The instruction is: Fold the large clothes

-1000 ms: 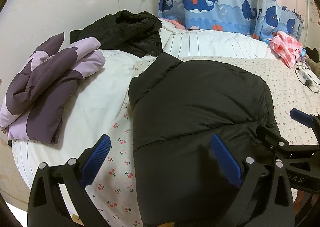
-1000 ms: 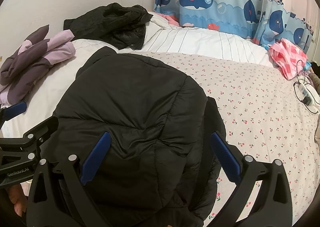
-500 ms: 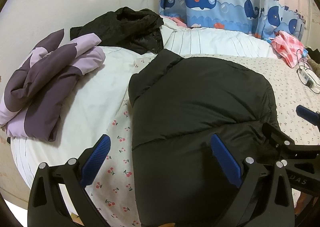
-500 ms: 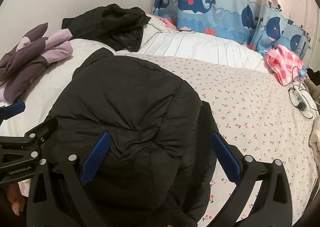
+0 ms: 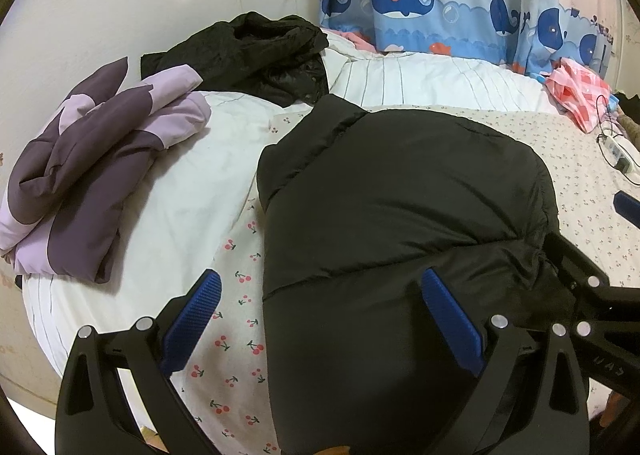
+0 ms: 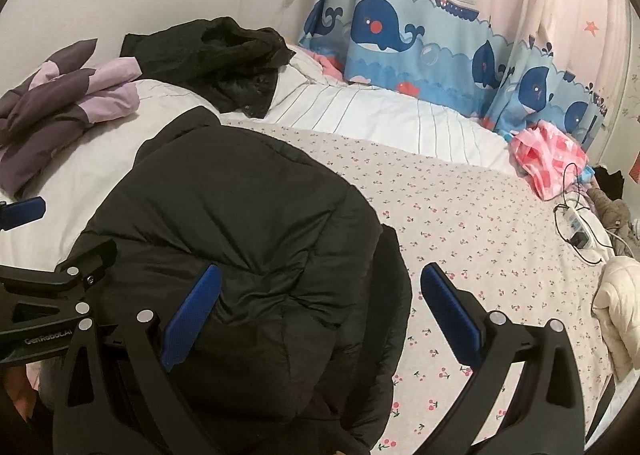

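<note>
1. Left wrist view: the left gripper (image 5: 320, 319) has its jaws spread wide and grasps nothing. Its blue ribbed pads (image 5: 450, 321) hang over the near part of the black puffer jacket (image 5: 400, 215).
2. The jacket is quilted, smooth and a little shiny. It lies folded into a rounded block in the middle of the bed, on the cherry-print sheet (image 5: 232, 335). Its left edge is straight, and bare sheet runs beside it.
3. To the left lies a folded purple-and-lilac jacket (image 5: 92, 175) on white bedding, well apart. Behind it is a crumpled black garment (image 5: 256, 51).
4. Right wrist view: the right gripper (image 6: 318, 315) is released too, with the pads far apart. One pad (image 6: 192, 313) is over the puffer jacket (image 6: 240, 239); the other is over the sheet (image 6: 480, 223).
5. The jacket's right edge is round and bulging, and wide bare sheet lies to its right. A pink checked cloth (image 6: 548, 155) and a power strip (image 6: 576, 227) lie near the far right edge. The whale curtain (image 6: 420, 35) hangs behind.
</note>
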Action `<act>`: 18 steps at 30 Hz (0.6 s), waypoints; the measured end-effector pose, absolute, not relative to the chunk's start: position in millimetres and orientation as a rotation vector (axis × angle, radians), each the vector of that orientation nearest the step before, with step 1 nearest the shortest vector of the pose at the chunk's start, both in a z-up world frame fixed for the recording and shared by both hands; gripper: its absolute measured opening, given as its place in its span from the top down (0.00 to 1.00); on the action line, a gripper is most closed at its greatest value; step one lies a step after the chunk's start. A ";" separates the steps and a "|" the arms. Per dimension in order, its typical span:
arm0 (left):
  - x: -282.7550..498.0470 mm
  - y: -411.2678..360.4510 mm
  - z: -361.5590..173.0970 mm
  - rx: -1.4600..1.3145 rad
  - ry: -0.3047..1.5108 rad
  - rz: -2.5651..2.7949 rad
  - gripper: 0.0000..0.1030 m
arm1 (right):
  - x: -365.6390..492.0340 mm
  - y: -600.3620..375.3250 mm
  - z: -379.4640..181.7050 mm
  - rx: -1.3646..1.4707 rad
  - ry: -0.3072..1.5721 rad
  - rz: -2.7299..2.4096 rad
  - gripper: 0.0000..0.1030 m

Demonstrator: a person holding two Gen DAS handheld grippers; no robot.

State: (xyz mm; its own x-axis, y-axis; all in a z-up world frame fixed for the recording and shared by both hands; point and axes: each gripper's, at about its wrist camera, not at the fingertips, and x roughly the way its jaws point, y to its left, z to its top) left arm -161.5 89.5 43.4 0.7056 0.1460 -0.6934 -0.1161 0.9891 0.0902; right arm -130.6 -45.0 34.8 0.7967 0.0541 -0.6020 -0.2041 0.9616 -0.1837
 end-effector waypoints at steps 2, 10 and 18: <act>-161.2 90.8 43.5 0.036 0.773 0.150 0.07 | -131.5 -45.0 35.9 -0.247 0.629 0.136 0.06; -159.5 92.8 43.9 0.041 0.774 0.153 0.07 | -117.7 -60.9 31.2 -0.105 0.731 0.213 0.06; -160.2 92.9 44.0 0.042 0.775 0.153 0.07 | -112.4 -70.2 30.5 -0.043 0.763 0.228 0.06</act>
State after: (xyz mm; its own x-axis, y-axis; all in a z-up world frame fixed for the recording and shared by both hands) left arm -160.2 92.9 44.0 0.7037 0.1534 -0.6938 -0.1223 0.9880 0.0944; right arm -112.4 -70.2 30.5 0.6993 0.1892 -0.6894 -0.2201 0.9745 0.0442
